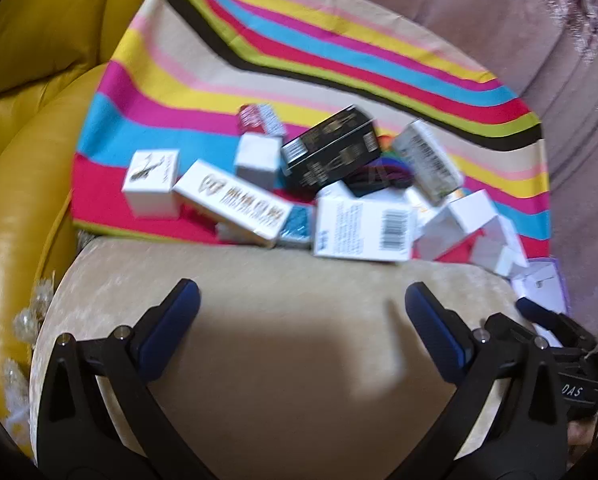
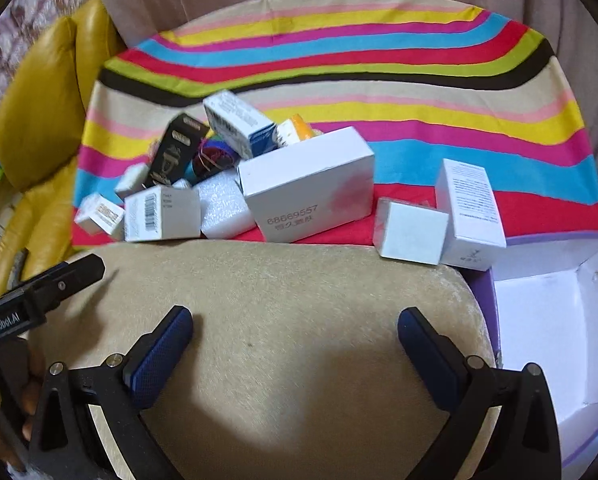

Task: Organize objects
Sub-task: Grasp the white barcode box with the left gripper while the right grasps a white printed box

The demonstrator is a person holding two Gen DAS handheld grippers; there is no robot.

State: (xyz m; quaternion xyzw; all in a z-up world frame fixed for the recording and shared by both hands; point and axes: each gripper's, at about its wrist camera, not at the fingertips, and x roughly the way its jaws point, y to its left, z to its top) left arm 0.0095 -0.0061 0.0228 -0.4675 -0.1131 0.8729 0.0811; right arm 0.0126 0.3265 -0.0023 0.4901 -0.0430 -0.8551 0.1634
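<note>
Several small boxes lie in a heap on a striped cloth [image 1: 171, 80] over a beige cushion [image 1: 283, 320]. In the left wrist view I see a black box [image 1: 331, 146], a long white box with lettering [image 1: 235, 204] and a white barcode box [image 1: 363, 226]. In the right wrist view a large white box [image 2: 307, 184], a black box [image 2: 175, 156] and two white boxes [image 2: 471, 212] at the right stand out. My left gripper [image 1: 302, 300] is open and empty above the cushion, short of the heap. My right gripper [image 2: 295, 326] is open and empty too.
An open purple box with a white inside [image 2: 555, 320] sits at the right of the cushion. A yellow leather seat [image 1: 23, 128] lies to the left. Pink upholstery [image 1: 459, 12] rises behind the cloth. The left gripper's body [image 2: 39, 300] shows at the left of the right wrist view.
</note>
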